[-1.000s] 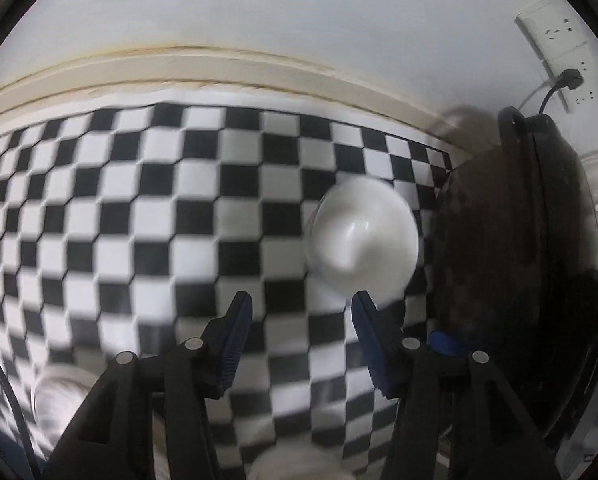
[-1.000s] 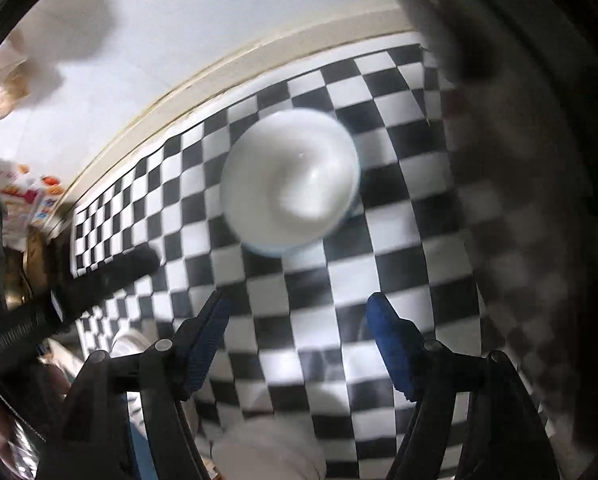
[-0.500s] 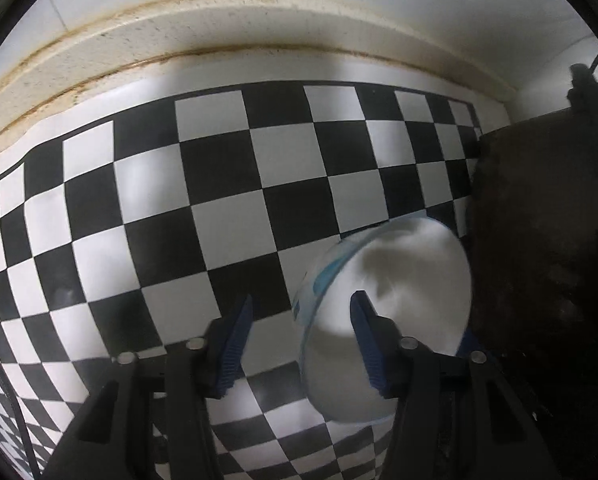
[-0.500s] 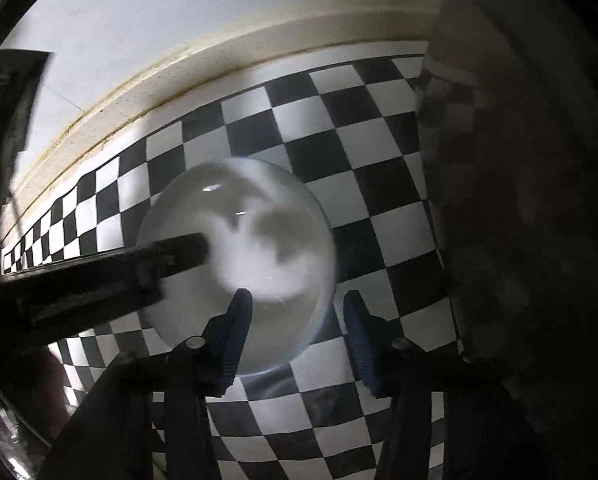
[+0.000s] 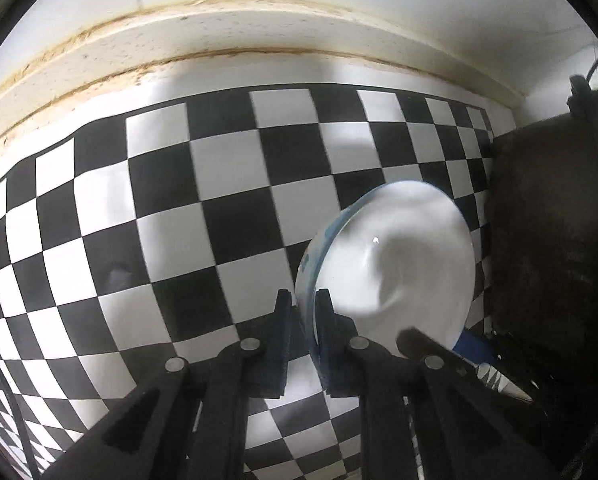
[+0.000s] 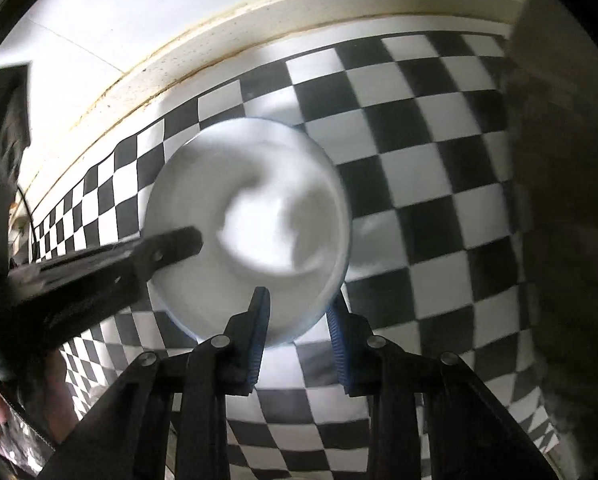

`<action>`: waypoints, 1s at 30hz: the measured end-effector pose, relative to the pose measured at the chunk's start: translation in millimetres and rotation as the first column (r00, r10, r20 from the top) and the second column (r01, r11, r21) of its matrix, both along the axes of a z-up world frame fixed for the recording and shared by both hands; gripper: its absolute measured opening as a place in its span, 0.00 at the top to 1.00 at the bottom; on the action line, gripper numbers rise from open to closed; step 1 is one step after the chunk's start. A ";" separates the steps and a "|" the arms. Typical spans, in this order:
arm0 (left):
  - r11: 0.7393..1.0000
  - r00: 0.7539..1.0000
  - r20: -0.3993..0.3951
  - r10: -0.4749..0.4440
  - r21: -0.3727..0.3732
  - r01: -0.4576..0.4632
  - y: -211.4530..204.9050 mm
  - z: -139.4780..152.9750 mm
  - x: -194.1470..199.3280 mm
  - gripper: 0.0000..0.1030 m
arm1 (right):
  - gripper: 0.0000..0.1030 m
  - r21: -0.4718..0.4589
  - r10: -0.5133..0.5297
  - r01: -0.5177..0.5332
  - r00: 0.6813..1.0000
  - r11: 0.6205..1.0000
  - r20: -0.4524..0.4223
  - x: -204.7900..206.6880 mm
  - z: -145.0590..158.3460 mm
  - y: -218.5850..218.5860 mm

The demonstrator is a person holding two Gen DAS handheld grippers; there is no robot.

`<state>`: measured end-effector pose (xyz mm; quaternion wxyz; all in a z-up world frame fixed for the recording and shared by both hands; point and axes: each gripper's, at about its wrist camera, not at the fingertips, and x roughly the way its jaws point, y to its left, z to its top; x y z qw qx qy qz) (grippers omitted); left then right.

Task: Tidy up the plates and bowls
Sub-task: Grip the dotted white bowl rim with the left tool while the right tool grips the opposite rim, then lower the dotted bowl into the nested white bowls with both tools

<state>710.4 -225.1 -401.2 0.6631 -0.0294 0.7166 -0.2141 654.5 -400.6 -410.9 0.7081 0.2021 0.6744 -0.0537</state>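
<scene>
A white bowl with a blue rim (image 5: 399,256) sits tilted over the checkered cloth. My left gripper (image 5: 301,312) is shut on its left rim, one finger inside and one outside. In the right wrist view the same bowl (image 6: 251,232) fills the middle. My right gripper (image 6: 299,316) straddles its near rim, with one finger over the inside and the other outside by the rim edge, a gap still between the fingers. The left gripper's finger (image 6: 167,248) reaches into the bowl from the left.
A black-and-white checkered cloth (image 5: 219,216) covers the counter up to a cream backsplash ledge (image 5: 227,32). A large dark pot (image 5: 555,240) stands close on the right of the bowl, also a dark mass in the right wrist view (image 6: 567,200).
Both grippers closed in on the bowl. The left gripper's jaws went from wide open to shut on the rim. The right gripper's jaws narrowed around the near rim, and the bowl now sits tilted.
</scene>
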 end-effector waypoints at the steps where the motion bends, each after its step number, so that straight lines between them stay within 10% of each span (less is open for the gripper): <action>1: 1.000 1.000 -0.009 0.014 -0.008 -0.014 1.3 -2.1 2.0 0.89 | 0.70 -0.004 -0.002 0.002 1.000 1.000 -0.005 3.5 -3.9 0.8; 14: 1.000 0.997 0.074 0.022 -0.017 -0.021 9.7 24.7 -21.2 0.90 | 0.87 -0.058 -0.014 0.017 0.998 0.998 0.062 -1.4 12.0 0.1; 30: 0.996 0.962 0.260 0.089 -0.052 -0.078 38.0 150.3 -140.8 0.90 | 0.87 -0.042 0.124 -0.117 0.959 0.992 0.253 -107.7 132.7 20.3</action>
